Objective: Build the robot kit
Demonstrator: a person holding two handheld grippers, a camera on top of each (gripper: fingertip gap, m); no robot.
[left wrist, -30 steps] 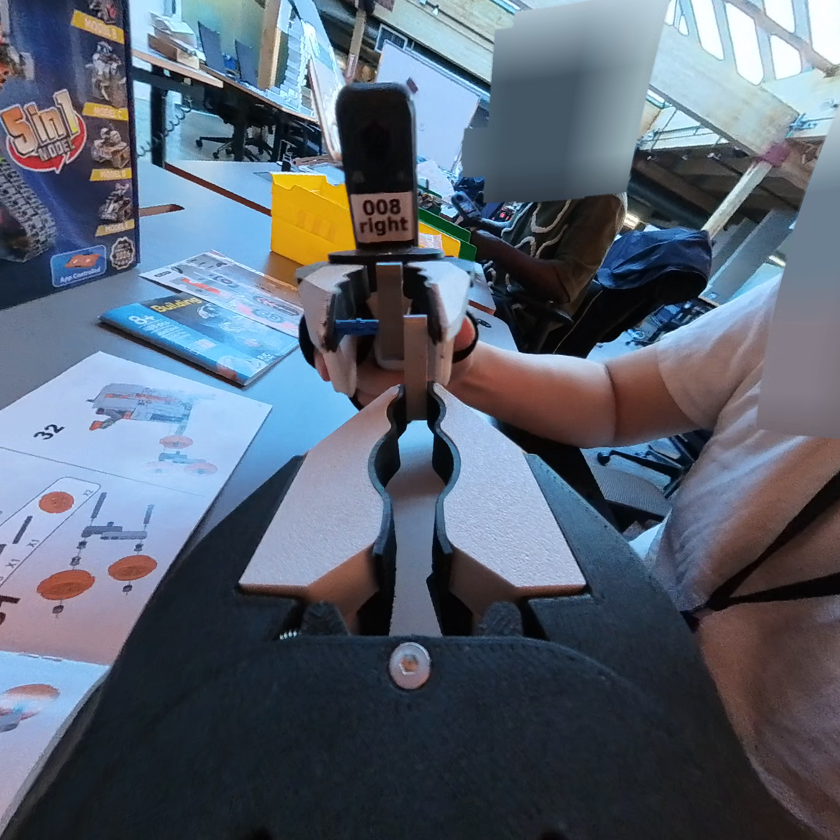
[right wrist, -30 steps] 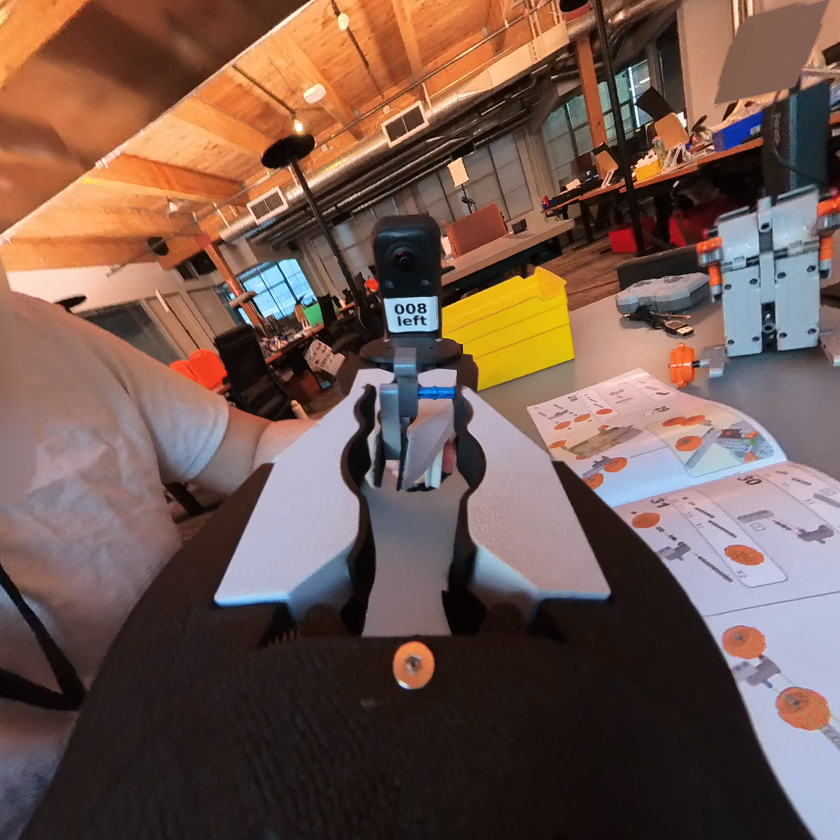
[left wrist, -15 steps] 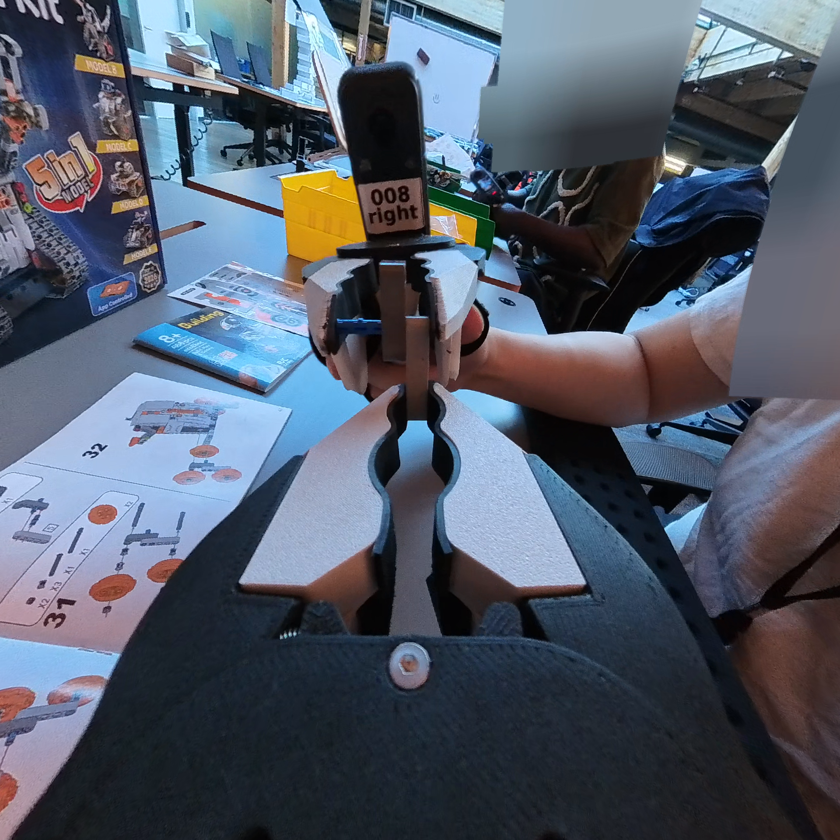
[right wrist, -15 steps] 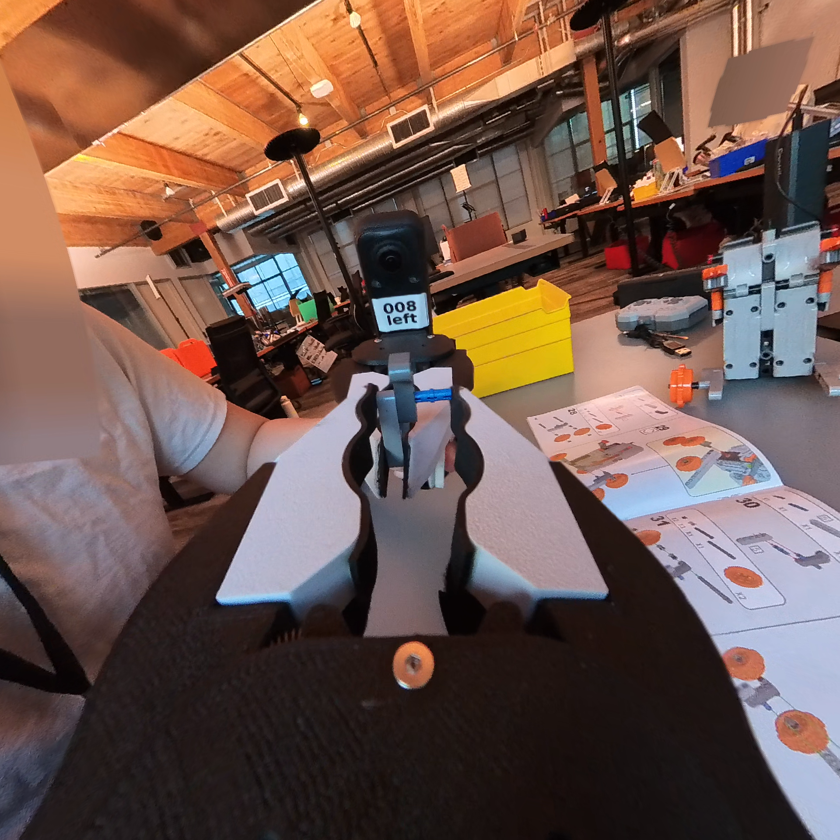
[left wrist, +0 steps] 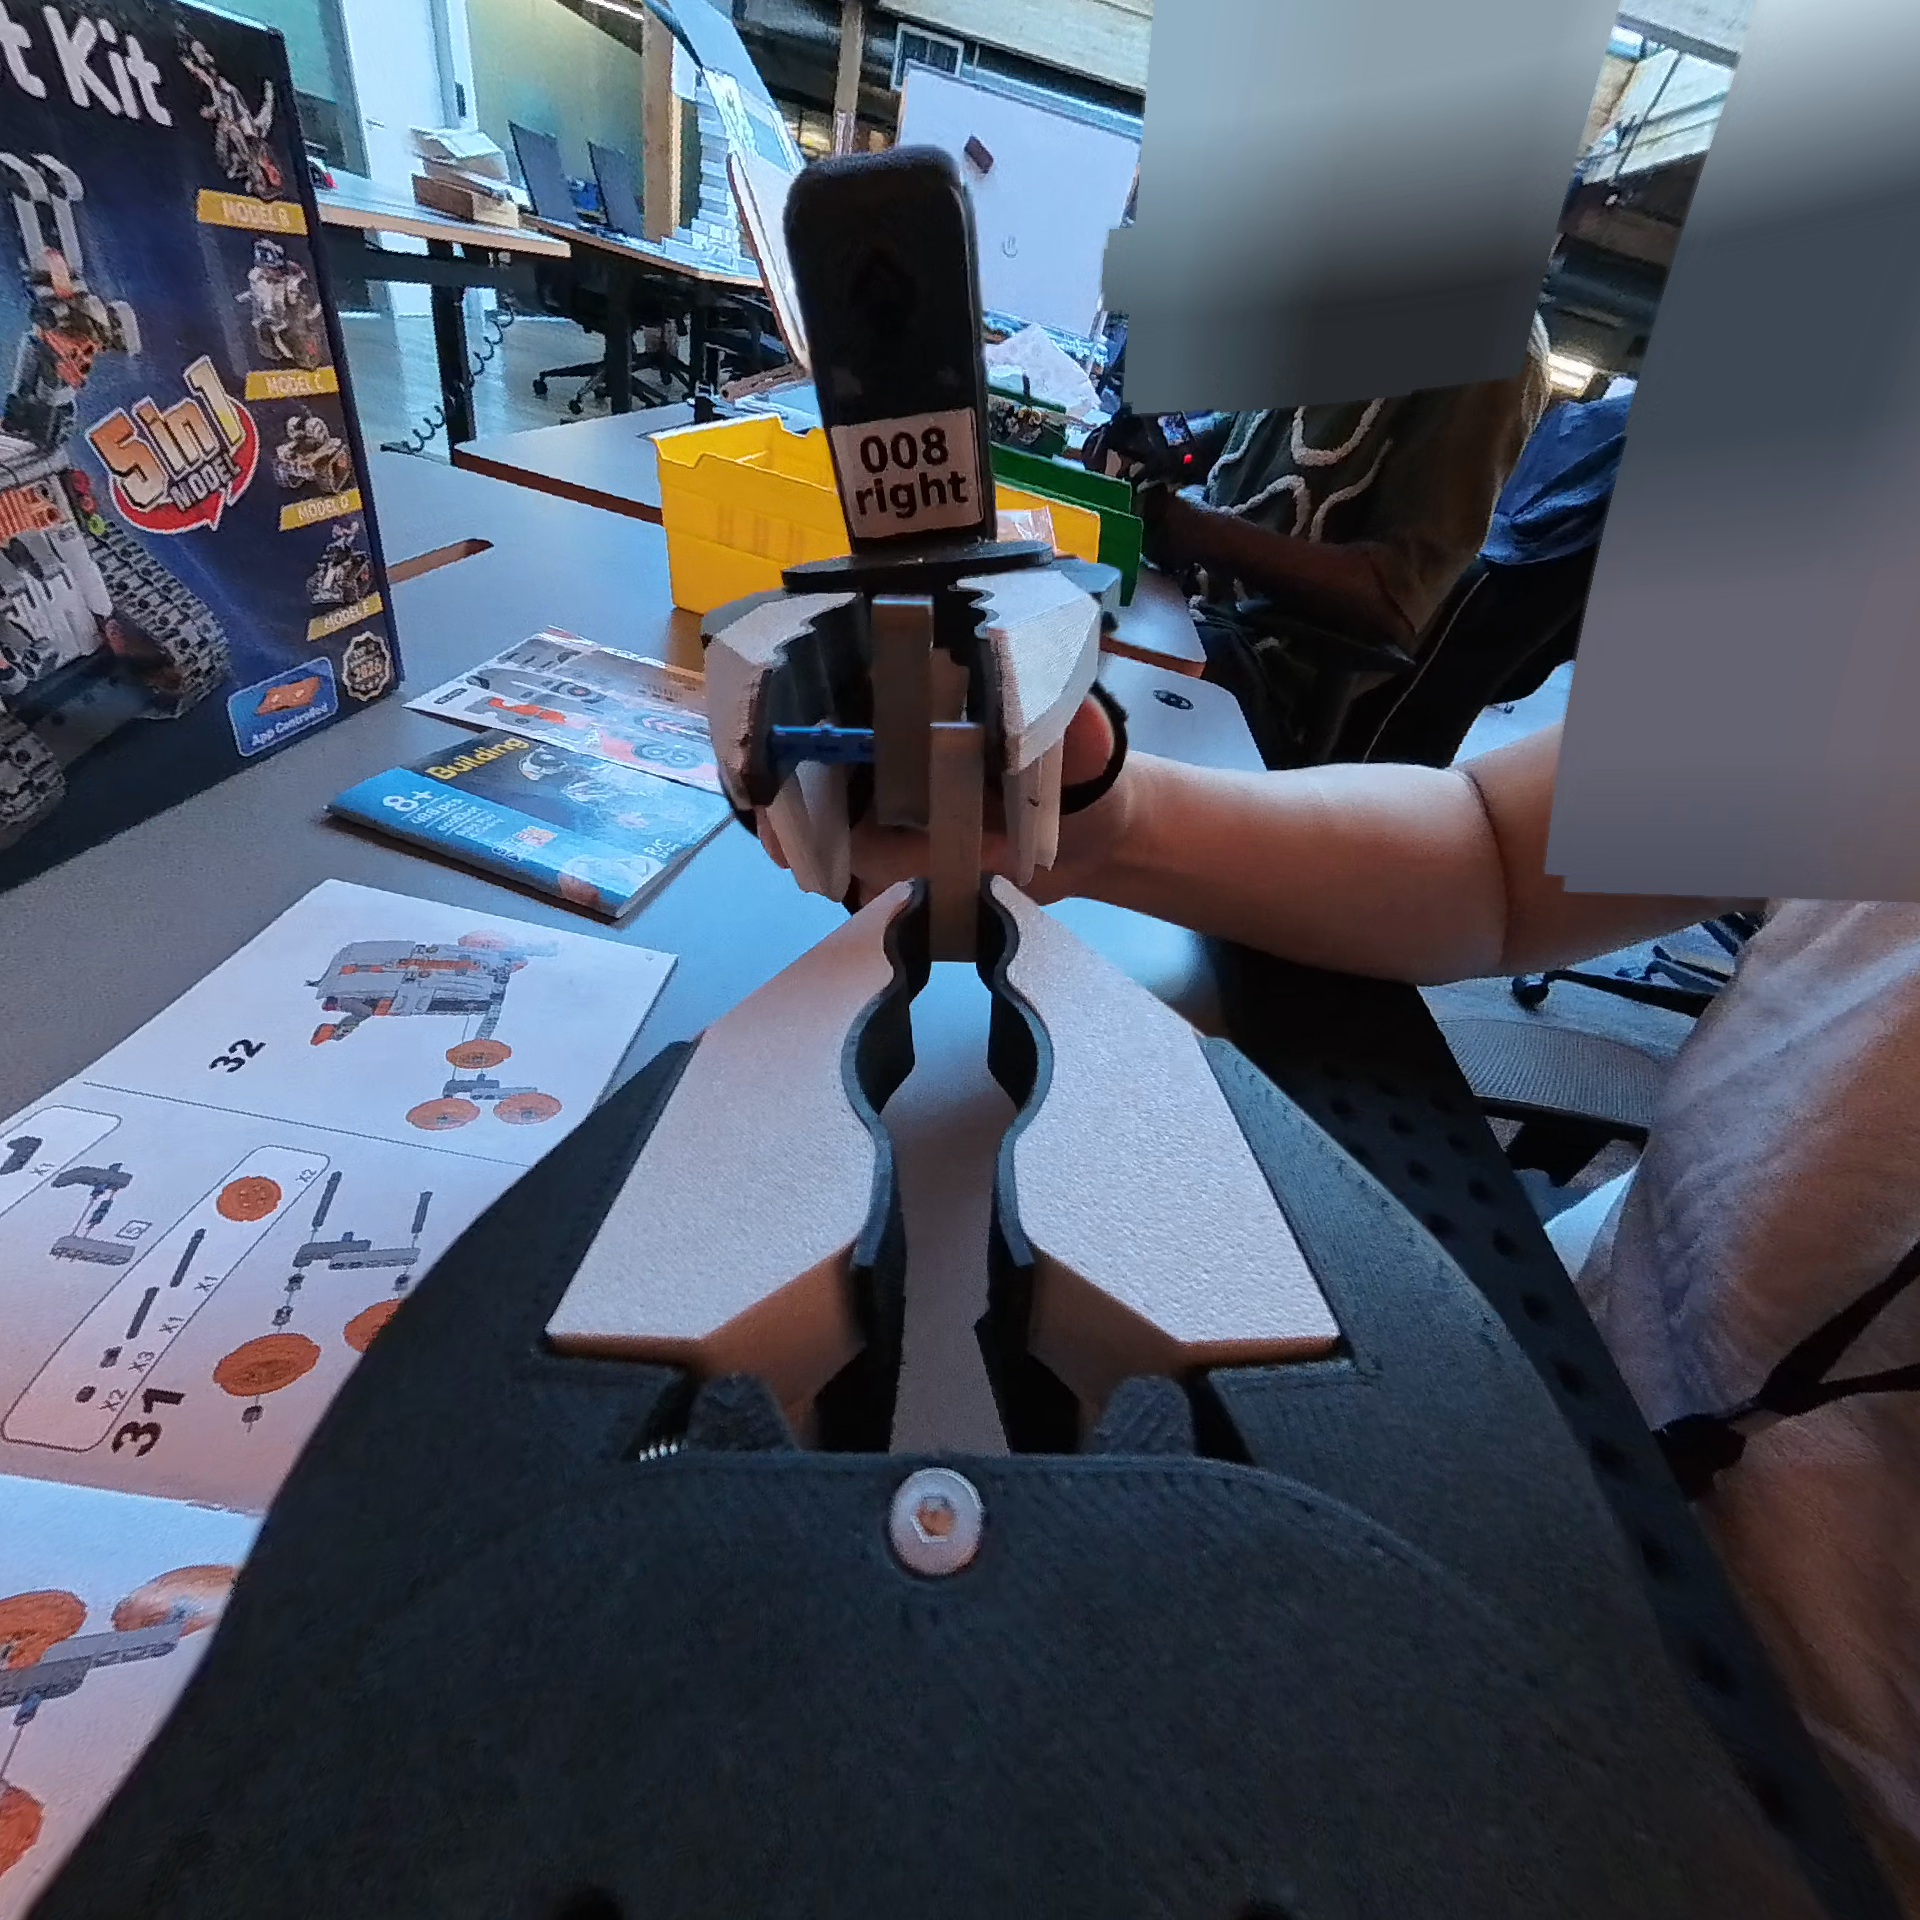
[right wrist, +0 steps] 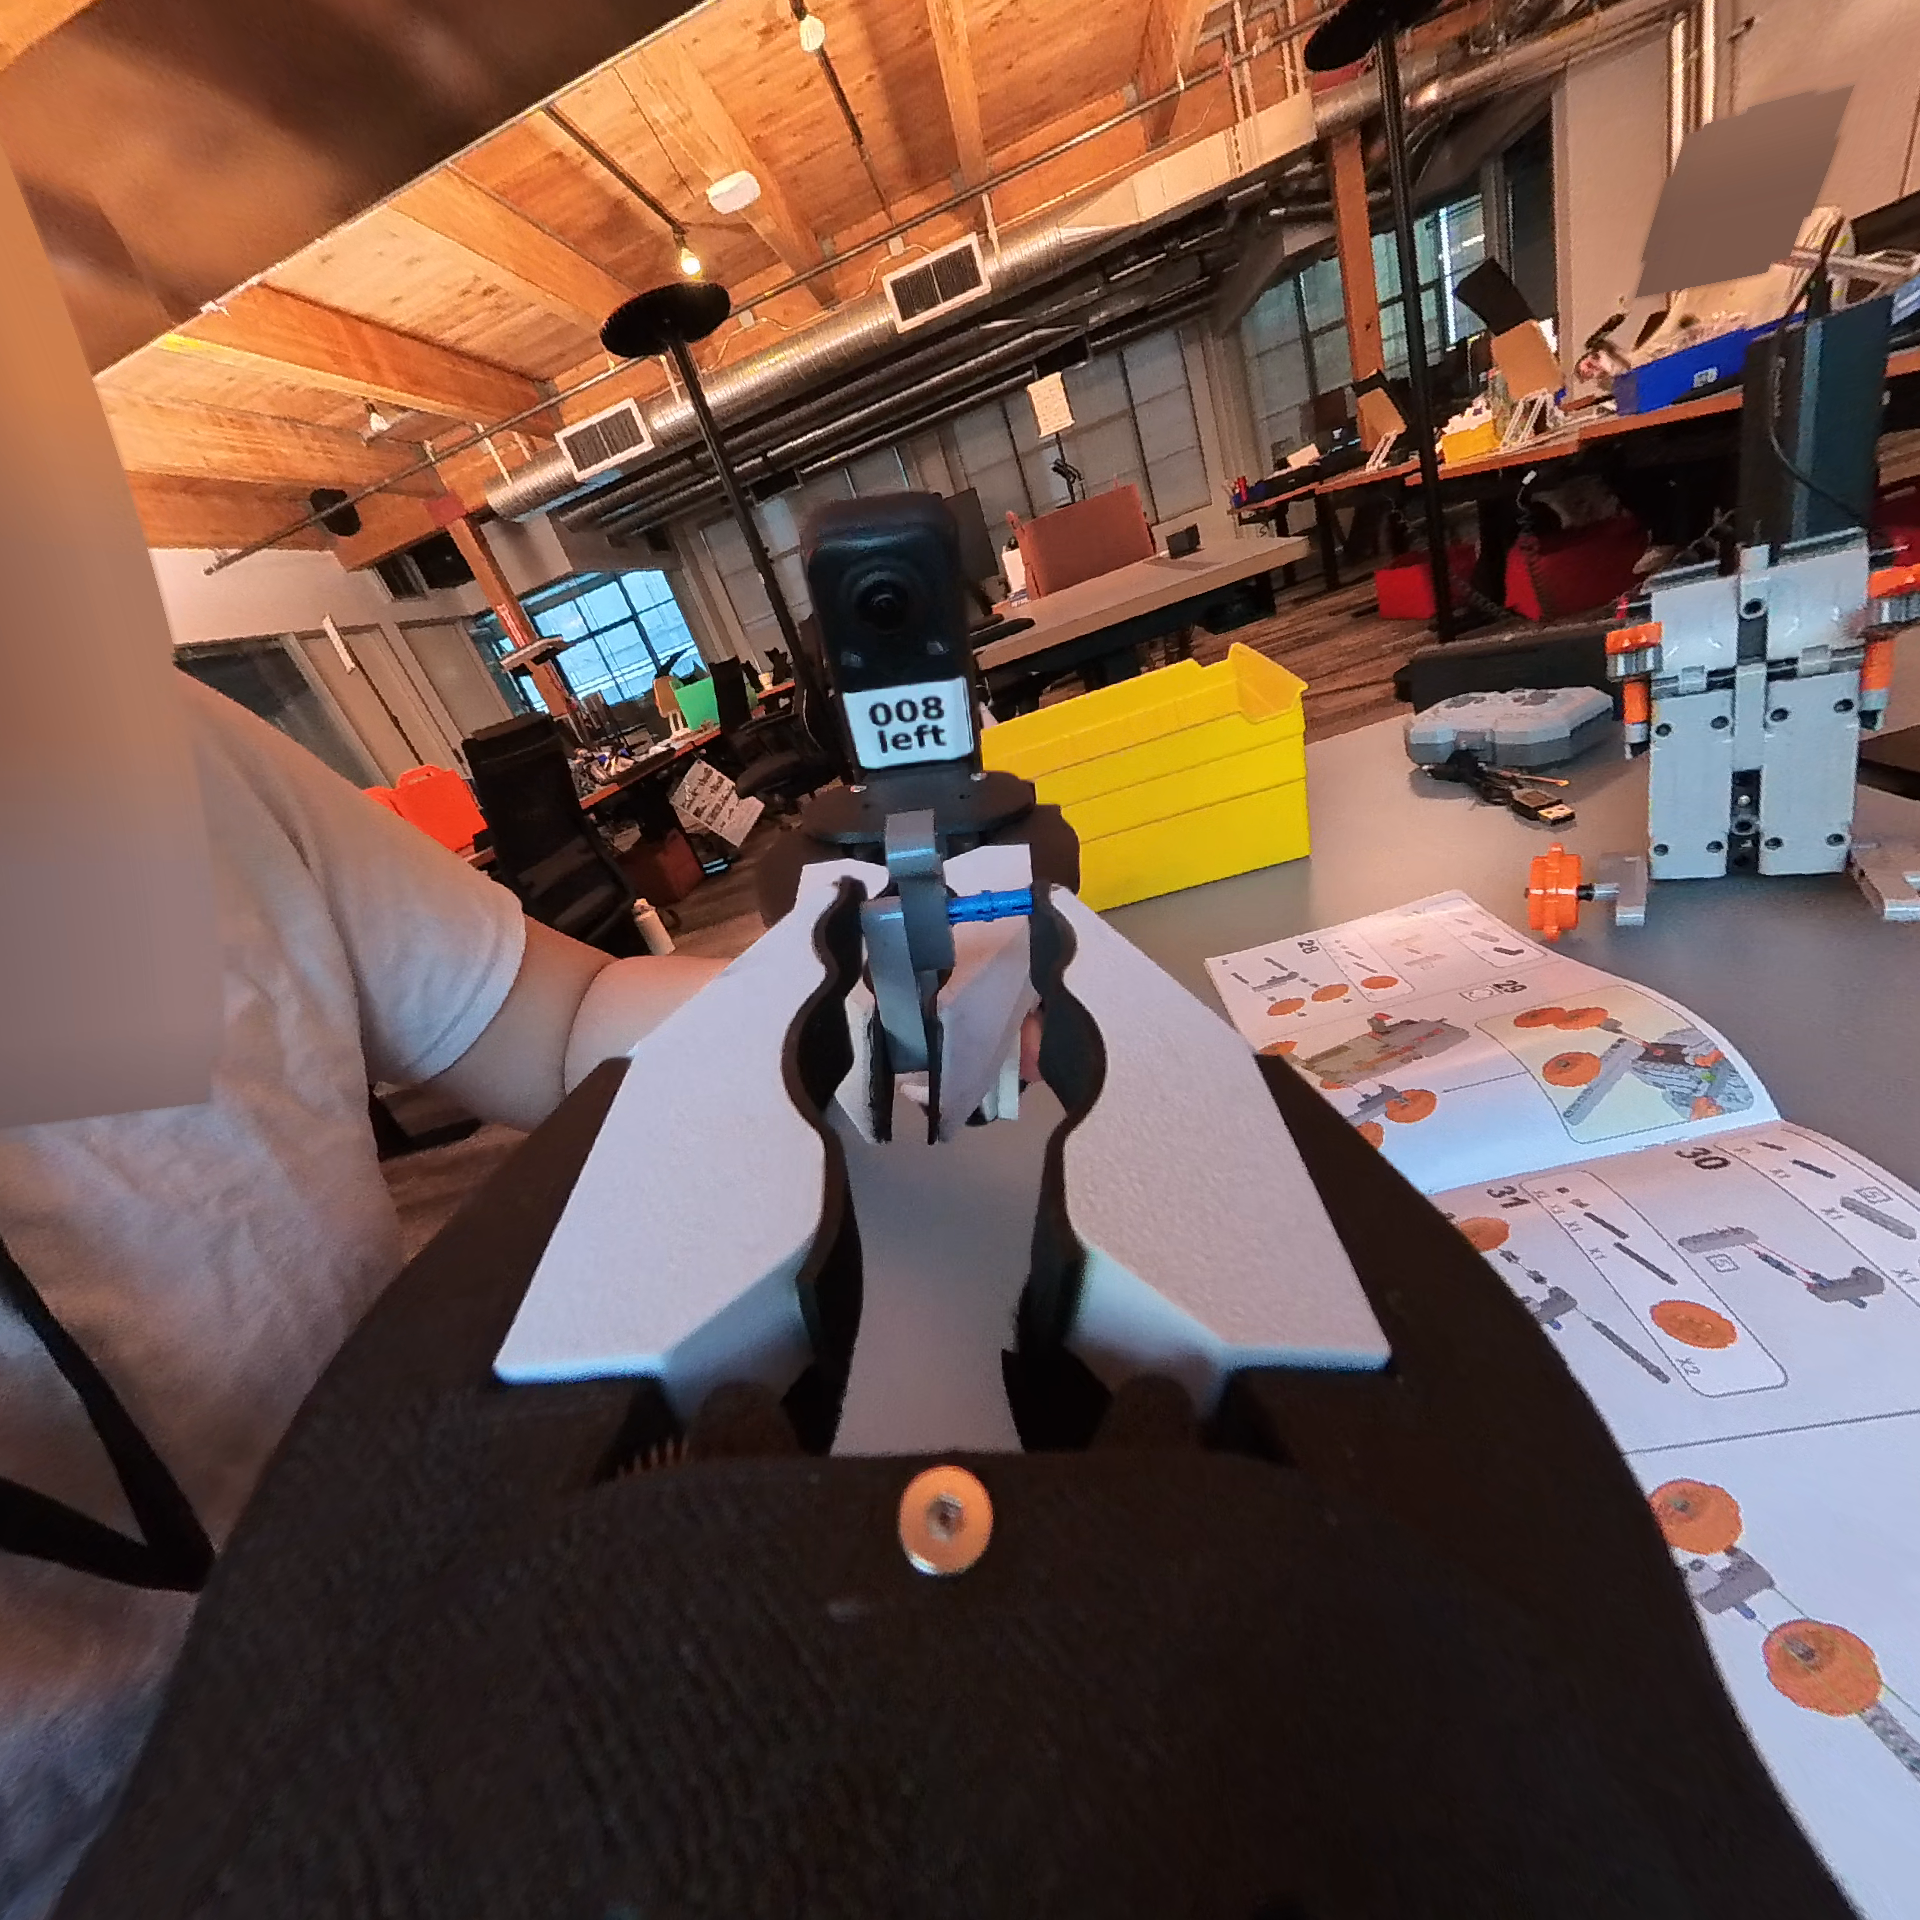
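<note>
Left claw (left wrist: pixel 951 904) pinches one grey beam (left wrist: pixel 954 831) by its end; right claw (right wrist: pixel 935 935) clamps the other, blue pin (right wrist: pixel 987 906) protruding. Held above the surface (left wrist: pixel 623 582), a twist could pop either loose.

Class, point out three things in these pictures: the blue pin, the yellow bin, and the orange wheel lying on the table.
blue pin (right wrist: pixel 989 902), right wrist view, on its shaft.
yellow bin (right wrist: pixel 1174 790), right wrist view, on its front wall.
orange wheel (right wrist: pixel 1554 890), right wrist view, on its rim.

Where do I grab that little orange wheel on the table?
Probably pinch the orange wheel across its rim, coming down from above: it stands on edge on the table, and a grey piece juts out from one side.
</note>
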